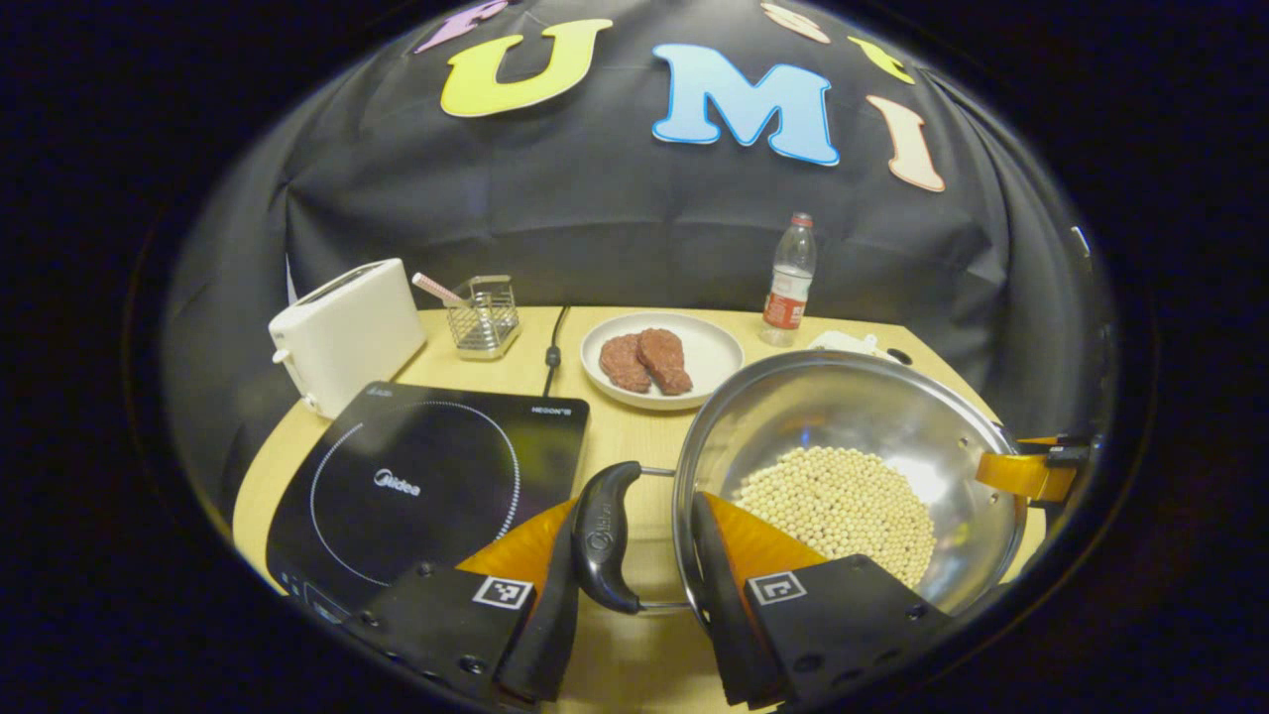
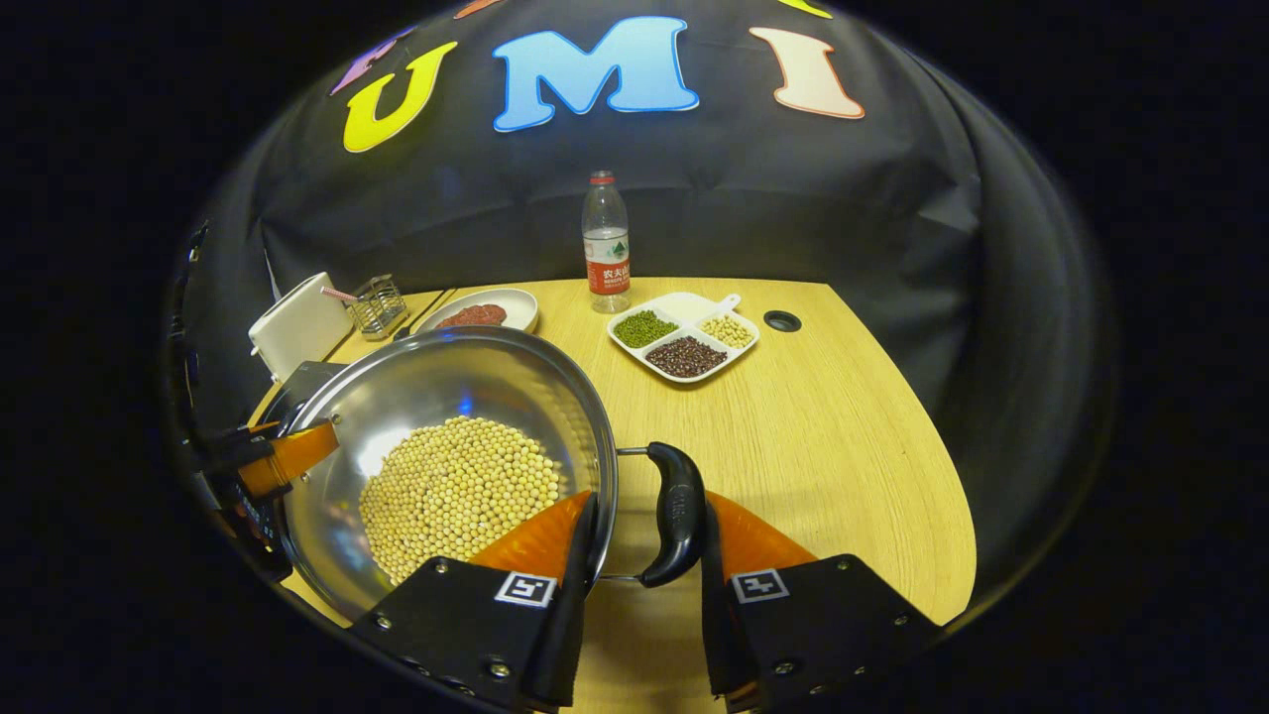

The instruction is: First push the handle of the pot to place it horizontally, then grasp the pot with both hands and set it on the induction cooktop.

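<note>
left gripper view: the left tool point(image 1: 634, 555) straddles the pot's near handle point(image 1: 607, 535), one finger outside it, the other over the rim inside the pot point(image 1: 853, 466); the gap looks wider than the handle, so it is set around the grip rather than firmly clamped on it, and contact cannot be confirmed. the pot holds loose beans point(image 1: 843, 511) and sits just right of the cooktop point(image 1: 426, 486). risk: a lift on a loose grip would let the handle swivel, tip the pot and spill beans. the cooktop surface is bare, but the toaster point(image 1: 347, 332), rack point(image 1: 484, 317) and plate point(image 1: 662, 359) border its far side, and its near edge lies close to the table point(image 1: 605, 426) edge.

right gripper view: the right tool point(image 2: 644, 555) sits likewise about the opposite handle point(image 2: 676, 514), one finger inside the rim, the other just outside the grip; half-open, grip unconfirmed. the far tool point(image 2: 288, 451) shows at the opposite rim. risk: uneven lift between the hands would tilt the pot. the tray point(image 2: 684, 342) and bottle point(image 2: 605, 243) stand well apart behind; open table lies to the right.
</note>
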{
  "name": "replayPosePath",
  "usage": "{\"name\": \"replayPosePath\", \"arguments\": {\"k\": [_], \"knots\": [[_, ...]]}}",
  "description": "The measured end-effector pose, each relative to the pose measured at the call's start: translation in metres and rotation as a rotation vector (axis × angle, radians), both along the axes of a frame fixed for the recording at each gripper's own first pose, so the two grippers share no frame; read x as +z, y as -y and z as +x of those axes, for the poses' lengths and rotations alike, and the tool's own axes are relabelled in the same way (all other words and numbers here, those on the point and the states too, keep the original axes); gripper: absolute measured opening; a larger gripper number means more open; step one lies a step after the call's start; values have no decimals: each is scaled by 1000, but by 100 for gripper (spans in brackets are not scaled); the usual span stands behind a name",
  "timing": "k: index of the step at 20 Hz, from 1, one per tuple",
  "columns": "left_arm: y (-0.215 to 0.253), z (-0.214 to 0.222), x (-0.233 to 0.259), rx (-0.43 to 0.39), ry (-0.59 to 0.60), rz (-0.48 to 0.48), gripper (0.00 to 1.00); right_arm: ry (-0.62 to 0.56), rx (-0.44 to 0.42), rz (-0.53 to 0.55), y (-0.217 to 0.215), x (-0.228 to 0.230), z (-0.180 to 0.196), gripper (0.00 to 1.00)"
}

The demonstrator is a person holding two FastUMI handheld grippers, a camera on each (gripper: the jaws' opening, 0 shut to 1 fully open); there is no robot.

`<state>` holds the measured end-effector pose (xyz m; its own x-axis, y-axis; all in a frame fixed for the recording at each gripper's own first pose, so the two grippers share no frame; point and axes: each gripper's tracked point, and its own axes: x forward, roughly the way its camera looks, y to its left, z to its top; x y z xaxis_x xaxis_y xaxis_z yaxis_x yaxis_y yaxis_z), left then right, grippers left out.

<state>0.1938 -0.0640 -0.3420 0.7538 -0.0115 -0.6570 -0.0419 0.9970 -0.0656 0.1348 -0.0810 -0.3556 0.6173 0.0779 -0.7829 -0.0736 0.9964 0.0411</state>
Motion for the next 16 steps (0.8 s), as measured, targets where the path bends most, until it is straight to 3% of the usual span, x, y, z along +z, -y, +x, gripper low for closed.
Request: {"name": "replayPosePath", "arguments": {"k": [1, 3, 4, 5, 13, 15, 16], "knots": [[-9, 0, 4, -4, 3, 0, 69, 0, -9, 3, -10, 4, -1, 49], [-34, -2, 6, -13, 1, -6, 61, 3, -24, 4, -32, 10, -3, 49], [-49, -1, 8, -17, 6, -8, 69, 7, -26, 3, -45, 13, -5, 49], [-63, -1, 12, -20, 12, -9, 60, 12, -31, 4, -58, 17, -6, 49], [-170, 2, 22, -49, 39, -8, 60, 25, -65, 21, -159, 27, -11, 49], [-194, 2, 19, -53, 37, -7, 64, 28, -70, 24, -183, 27, -12, 49], [-206, 3, 19, -54, 35, -4, 61, 28, -73, 29, -195, 26, -13, 49]]}}
